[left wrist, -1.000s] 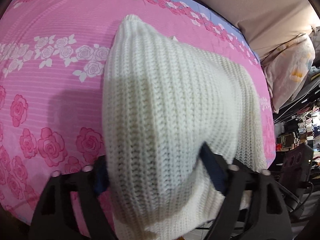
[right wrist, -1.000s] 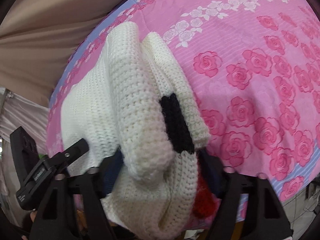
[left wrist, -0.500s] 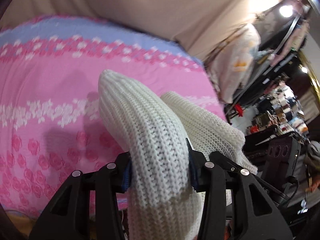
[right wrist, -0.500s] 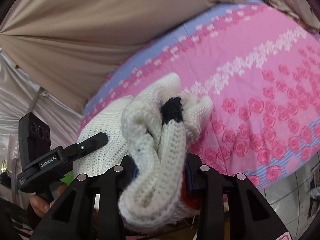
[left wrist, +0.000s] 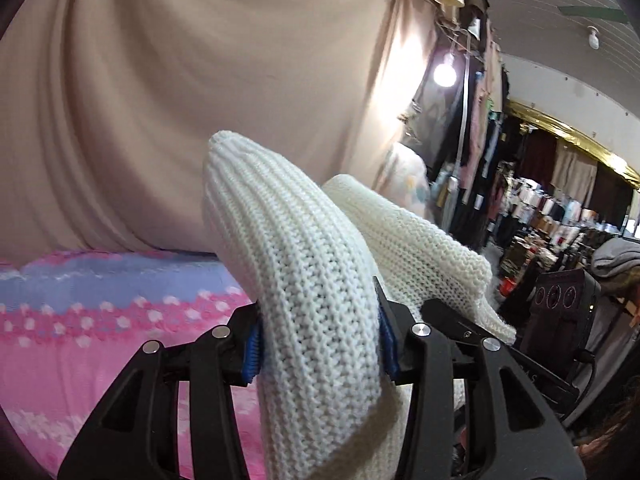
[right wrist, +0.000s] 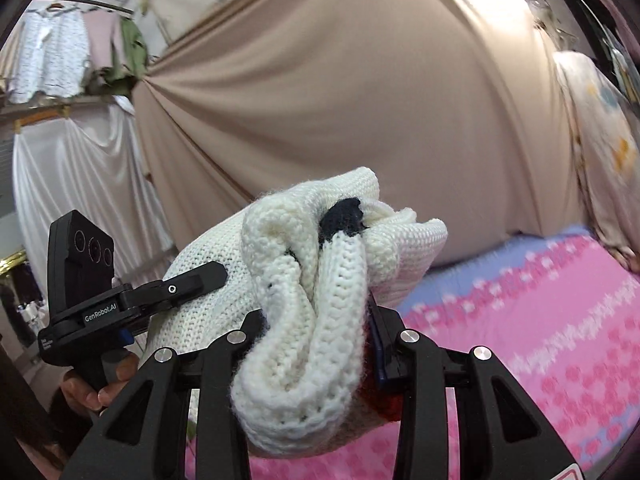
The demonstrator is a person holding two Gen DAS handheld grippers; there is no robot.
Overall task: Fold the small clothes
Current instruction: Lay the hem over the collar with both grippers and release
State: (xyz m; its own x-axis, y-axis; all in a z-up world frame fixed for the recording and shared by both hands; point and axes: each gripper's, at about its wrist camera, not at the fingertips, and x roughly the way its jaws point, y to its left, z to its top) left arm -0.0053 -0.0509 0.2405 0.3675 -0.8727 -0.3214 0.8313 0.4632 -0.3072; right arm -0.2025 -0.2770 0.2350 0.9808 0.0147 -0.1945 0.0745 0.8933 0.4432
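A white knitted sweater [left wrist: 304, 248] is held up in the air above the pink flowered bed sheet [left wrist: 80, 360]. My left gripper [left wrist: 320, 344] is shut on a thick ribbed fold of it, blue pads pressing both sides. My right gripper [right wrist: 316, 332] is shut on a bunched part of the same sweater [right wrist: 288, 280], which shows a black patch [right wrist: 344, 218] and a bit of red [right wrist: 384, 400] low by the right pad. In the right wrist view the left gripper [right wrist: 192, 280] lies against the sweater's left side, with a person's hand [right wrist: 92, 384] on its handle.
A beige curtain [left wrist: 160, 100] hangs behind the bed. A bright bulb [left wrist: 444, 74], hanging clothes and crowded shelves [left wrist: 560, 208] fill the room's right side. White drapes [right wrist: 80, 184] hang at the left of the right wrist view. The sheet [right wrist: 540, 340] spreads out below.
Both grippers have closed tighter on the sweater and risen with it off the bed. Both views have tipped up from the sheet to the curtain and the room.
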